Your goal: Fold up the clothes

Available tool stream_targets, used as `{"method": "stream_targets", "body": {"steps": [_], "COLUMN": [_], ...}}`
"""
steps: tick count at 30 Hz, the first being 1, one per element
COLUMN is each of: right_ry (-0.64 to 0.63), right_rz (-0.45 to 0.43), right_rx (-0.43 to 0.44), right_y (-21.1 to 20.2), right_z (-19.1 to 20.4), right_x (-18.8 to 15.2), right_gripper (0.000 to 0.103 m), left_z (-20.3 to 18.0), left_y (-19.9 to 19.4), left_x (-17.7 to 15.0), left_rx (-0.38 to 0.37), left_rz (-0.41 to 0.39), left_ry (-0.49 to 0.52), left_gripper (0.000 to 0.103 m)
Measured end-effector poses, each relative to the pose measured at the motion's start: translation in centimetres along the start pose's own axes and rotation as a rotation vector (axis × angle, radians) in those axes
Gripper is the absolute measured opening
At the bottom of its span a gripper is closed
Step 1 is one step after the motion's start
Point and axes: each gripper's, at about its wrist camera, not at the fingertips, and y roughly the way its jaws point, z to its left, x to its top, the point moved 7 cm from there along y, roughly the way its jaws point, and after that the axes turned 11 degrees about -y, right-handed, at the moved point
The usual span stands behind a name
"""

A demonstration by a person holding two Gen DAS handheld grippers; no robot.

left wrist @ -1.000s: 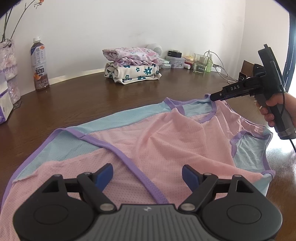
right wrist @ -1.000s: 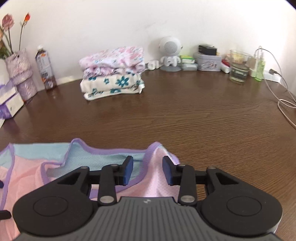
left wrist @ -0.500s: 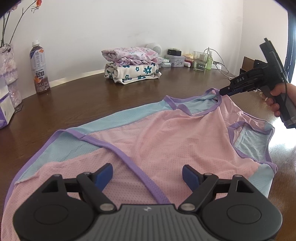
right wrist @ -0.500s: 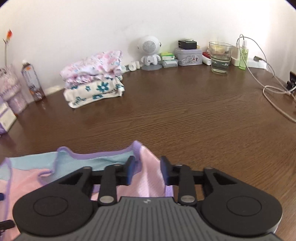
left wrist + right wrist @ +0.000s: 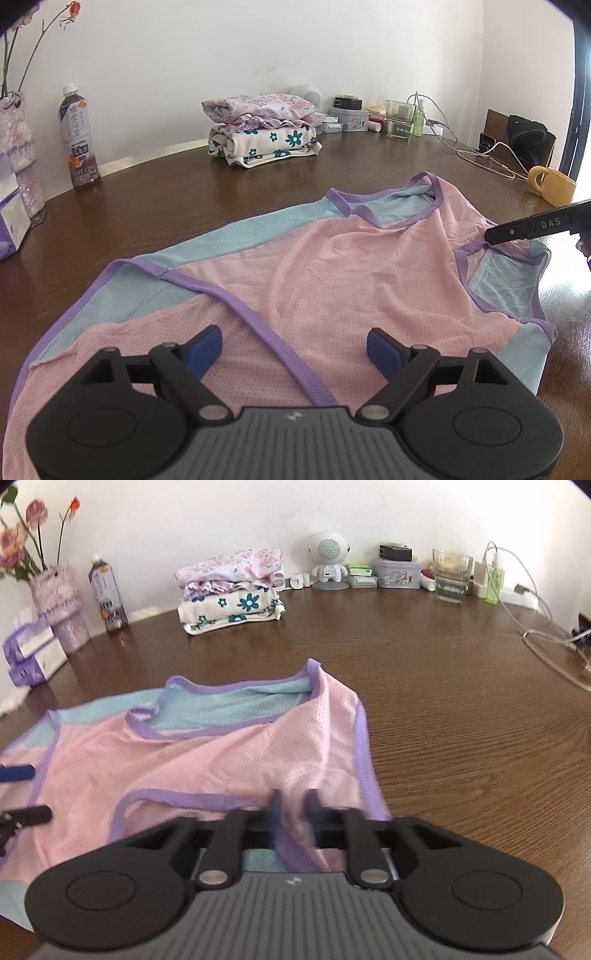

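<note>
My right gripper (image 5: 293, 814) is pinched narrow on the purple armhole trim of the pink-and-blue mesh tank top (image 5: 332, 273), which lies spread on the brown table (image 5: 461, 709). My left gripper (image 5: 294, 345) hangs wide and empty over its hem end. If the thin trim slips, the fold collapses; a long drag toward 12 o'clock could reach the folded clothes stack (image 5: 231, 590).
</note>
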Motion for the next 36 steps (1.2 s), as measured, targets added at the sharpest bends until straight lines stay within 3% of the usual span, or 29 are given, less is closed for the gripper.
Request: {"method": "stream_targets", "body": {"steps": [6,14,17,23,25,28,34,36], "right_ry": [0.037,0.05,0.061,-0.107,-0.135,-0.125,-0.074,-0.073], "right_rz": [-0.009,0.01,-0.028,-0.001,0.027,0.017,0.01,0.036], "right_rx": [0.015,-0.078,-0.034,-0.019,-0.043,-0.086,-0.085,-0.064], "right_y": [-1.3,-1.5,-3.0,-3.8,-3.1,-3.5,-4.9,-4.4], "right_z": [-1.7,-4.0,-3.4,0.1,0.6,-0.1,-2.3,-2.2], "right_x": [0.2,-0.5,-0.7,-1.7,-2.3,-2.5,-2.8,-3.4], "right_gripper": [0.005,0.005,0.011,0.028,0.027,0.004,0.005,0.012], "left_z": [0.1,0.3,0.2,0.2,0.2,0.2,0.3,0.3], "left_y": [0.0,0.2,0.1,0.2,0.1,0.1,0.1,0.1], "left_x": [0.0,0.1,0.1,0.1,0.0,0.0,0.0,0.0], "left_rx": [0.002,0.003,0.001,0.001,0.001,0.002,0.001,0.002], "left_rz": [0.0,0.0,0.0,0.0,-0.001,-0.002,-0.001,-0.001], "left_ry": [0.002,0.005,0.006,0.008,0.007,0.007,0.008,0.007], "left_gripper": [0.085,0.086,0.086,0.087,0.087,0.087,0.088,0.088]}}
